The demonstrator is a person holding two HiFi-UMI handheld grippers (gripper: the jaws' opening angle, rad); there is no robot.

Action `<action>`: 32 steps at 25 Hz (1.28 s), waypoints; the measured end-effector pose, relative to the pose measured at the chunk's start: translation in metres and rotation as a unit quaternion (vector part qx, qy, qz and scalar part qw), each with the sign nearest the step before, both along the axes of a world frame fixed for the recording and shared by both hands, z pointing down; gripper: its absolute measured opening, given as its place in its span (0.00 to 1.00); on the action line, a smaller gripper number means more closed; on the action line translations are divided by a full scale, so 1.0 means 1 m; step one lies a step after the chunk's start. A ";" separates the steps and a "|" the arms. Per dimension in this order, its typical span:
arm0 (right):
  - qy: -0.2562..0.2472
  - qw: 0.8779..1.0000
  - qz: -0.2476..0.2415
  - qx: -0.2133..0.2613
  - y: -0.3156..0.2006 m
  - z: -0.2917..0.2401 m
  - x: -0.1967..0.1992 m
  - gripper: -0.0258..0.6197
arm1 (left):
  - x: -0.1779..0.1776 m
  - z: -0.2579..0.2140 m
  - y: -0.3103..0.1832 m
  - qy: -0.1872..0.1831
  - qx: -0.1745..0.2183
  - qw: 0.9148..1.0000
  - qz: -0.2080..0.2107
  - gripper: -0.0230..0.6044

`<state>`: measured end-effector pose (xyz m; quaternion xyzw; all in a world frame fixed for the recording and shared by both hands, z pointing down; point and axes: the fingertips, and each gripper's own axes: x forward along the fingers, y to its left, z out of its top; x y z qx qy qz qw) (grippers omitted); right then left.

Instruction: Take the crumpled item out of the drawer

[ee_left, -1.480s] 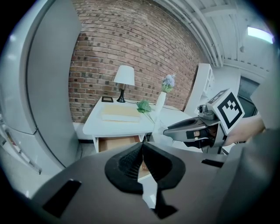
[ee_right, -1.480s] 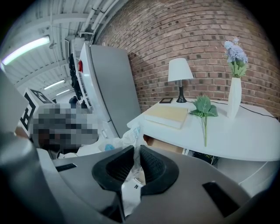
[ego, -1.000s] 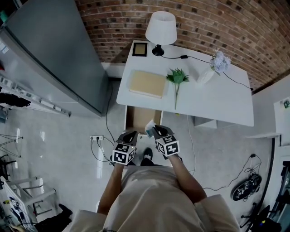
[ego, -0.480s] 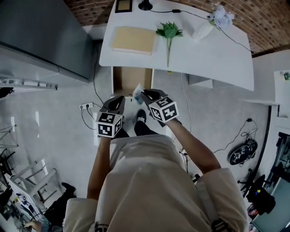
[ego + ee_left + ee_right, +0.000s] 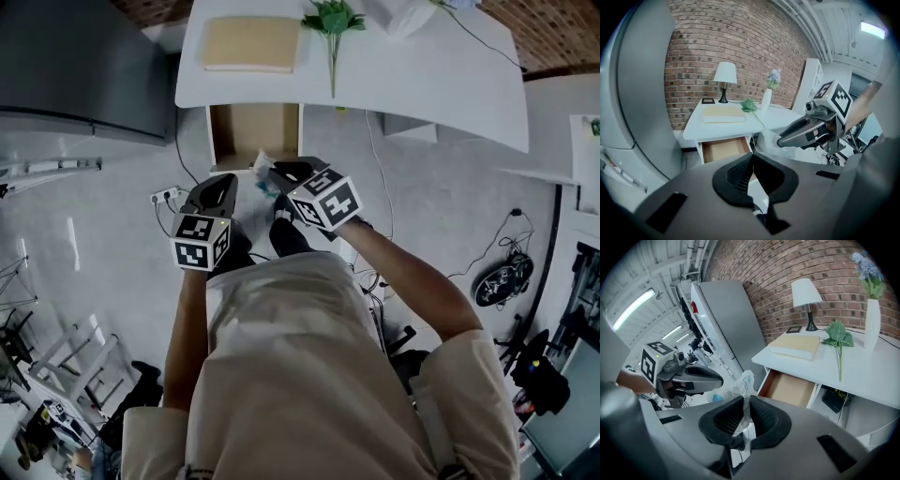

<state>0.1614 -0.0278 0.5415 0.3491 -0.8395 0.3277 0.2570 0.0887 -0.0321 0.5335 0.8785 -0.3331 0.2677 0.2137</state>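
Note:
My right gripper (image 5: 746,401) is shut on the crumpled item (image 5: 740,383), a white plastic wrapper with blue print that sticks up out of the jaws. The head view shows the crumpled item (image 5: 261,172) at the tip of my right gripper (image 5: 277,174), over the floor just in front of the open drawer (image 5: 253,131). That drawer (image 5: 790,389) shows a bare brown inside. My left gripper (image 5: 752,157) is shut with nothing in it. It hangs beside the right one, at the left in the head view (image 5: 223,183).
The white table (image 5: 422,84) carries a tan pad (image 5: 248,42), a green sprig (image 5: 330,23), a lamp (image 5: 725,75) and a vase of flowers (image 5: 872,273). A grey cabinet (image 5: 75,66) stands to the left. A power strip with cables (image 5: 164,197) lies on the floor.
Both grippers have drawn back from the drawer toward the person's body, the right one still holding the wrapper. The head view has tipped down, so the table sits higher in the picture.

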 end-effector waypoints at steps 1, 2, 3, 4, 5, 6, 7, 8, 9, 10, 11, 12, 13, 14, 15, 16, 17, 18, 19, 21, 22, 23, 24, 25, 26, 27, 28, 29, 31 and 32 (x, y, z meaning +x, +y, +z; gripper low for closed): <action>0.002 1.000 -0.001 -0.001 0.000 0.000 0.001 0.14 | 0.001 0.002 0.000 0.000 0.000 1.000 0.002 0.06; 0.004 1.000 -0.002 -0.003 0.001 0.000 0.003 0.14 | 0.002 0.003 0.000 -0.001 -0.001 1.000 0.003 0.06; 0.006 1.000 -0.004 -0.005 0.002 0.001 0.005 0.14 | 0.003 0.004 -0.001 -0.001 -0.001 1.000 0.003 0.06; 0.008 1.000 -0.006 -0.006 0.003 0.002 0.008 0.14 | 0.004 0.004 -0.002 -0.002 -0.002 1.000 0.003 0.06; 0.010 1.000 -0.008 -0.008 0.003 0.002 0.011 0.14 | 0.005 0.004 -0.002 -0.003 -0.002 1.000 0.002 0.06; 0.011 1.000 -0.010 -0.008 0.004 0.003 0.014 0.14 | 0.006 0.004 -0.002 -0.004 -0.002 1.000 0.002 0.06; 0.012 1.000 -0.010 -0.009 0.005 0.003 0.018 0.14 | 0.007 0.004 -0.002 -0.005 -0.002 1.000 0.002 0.06; 0.013 1.000 -0.009 -0.010 0.005 0.004 0.021 0.14 | 0.008 0.004 -0.002 -0.006 -0.002 1.000 0.001 0.06; 0.013 1.000 -0.007 -0.012 0.005 0.005 0.025 0.14 | 0.009 0.005 -0.002 -0.006 -0.003 1.000 0.001 0.06; 0.014 1.000 -0.005 -0.015 0.005 0.006 0.028 0.14 | 0.009 0.005 -0.002 -0.007 -0.003 1.000 0.001 0.06; 0.014 1.000 -0.003 -0.017 0.005 0.008 0.030 0.14 | 0.010 0.005 -0.002 -0.007 -0.003 1.000 0.001 0.06; 0.014 1.000 -0.002 -0.019 0.005 0.008 0.031 0.14 | 0.010 0.005 -0.002 -0.007 -0.004 1.000 0.001 0.06; 0.013 1.000 -0.001 -0.020 0.004 0.009 0.033 0.14 | 0.011 0.005 -0.001 -0.007 -0.004 1.000 0.000 0.06; 0.011 1.000 0.000 -0.021 0.005 0.009 0.033 0.14 | 0.011 0.004 0.000 -0.007 -0.004 1.000 0.000 0.06; 0.009 1.000 0.000 -0.022 0.005 0.009 0.034 0.14 | 0.013 0.004 0.002 -0.008 -0.004 1.000 -0.001 0.06; 0.008 1.000 -0.001 -0.021 0.005 0.009 0.034 0.14 | 0.014 0.005 0.003 -0.009 -0.004 1.000 0.000 0.06; 0.007 1.000 -0.002 -0.021 0.005 0.009 0.034 0.14 | 0.016 0.006 0.005 -0.011 -0.004 1.000 0.001 0.06; 0.007 1.000 -0.005 -0.021 0.006 0.009 0.033 0.14 | 0.017 0.006 0.006 -0.013 -0.004 1.000 0.002 0.06; 0.005 1.000 -0.007 -0.021 0.007 0.009 0.031 0.14 | 0.018 0.007 0.007 -0.014 -0.004 1.000 0.001 0.06; 0.002 1.000 -0.014 -0.022 0.008 0.010 0.028 0.14 | 0.019 0.007 0.009 -0.014 -0.005 1.000 -0.002 0.06; 0.001 1.000 -0.017 -0.022 0.009 0.010 0.027 0.14 | 0.019 0.007 0.009 -0.013 -0.004 1.000 -0.004 0.06; 0.002 1.000 -0.020 -0.021 0.009 0.009 0.026 0.14 | 0.021 0.006 0.009 -0.011 -0.003 1.000 -0.006 0.06; 0.003 1.000 -0.023 -0.020 0.009 0.008 0.026 0.14 | 0.022 0.006 0.009 -0.009 -0.001 1.000 -0.007 0.06; 0.004 0.999 -0.025 -0.019 0.010 0.008 0.025 0.14 | 0.022 0.005 0.009 -0.007 0.000 1.000 -0.010 0.06; 0.005 0.999 -0.027 -0.018 0.010 0.007 0.024 0.14 | 0.022 0.004 0.009 -0.005 0.000 1.000 -0.012 0.06; 0.005 0.999 -0.027 -0.017 0.009 0.006 0.022 0.14 | 0.020 0.003 0.009 -0.004 0.000 1.000 -0.014 0.06; 0.005 0.999 -0.028 -0.017 0.009 0.006 0.020 0.14 | 0.018 0.003 0.008 -0.004 0.001 1.000 -0.016 0.06; 0.005 0.999 -0.030 -0.017 0.008 0.006 0.018 0.14 | 0.016 0.002 0.007 -0.004 0.001 1.000 -0.018 0.06; 0.005 0.999 -0.035 -0.017 0.007 0.007 0.015 0.14 | 0.013 0.002 0.007 -0.004 0.000 1.000 -0.022 0.06; 0.005 0.999 -0.036 -0.017 0.007 0.007 0.015 0.14 | 0.013 0.003 0.007 -0.004 -0.001 1.000 -0.023 0.06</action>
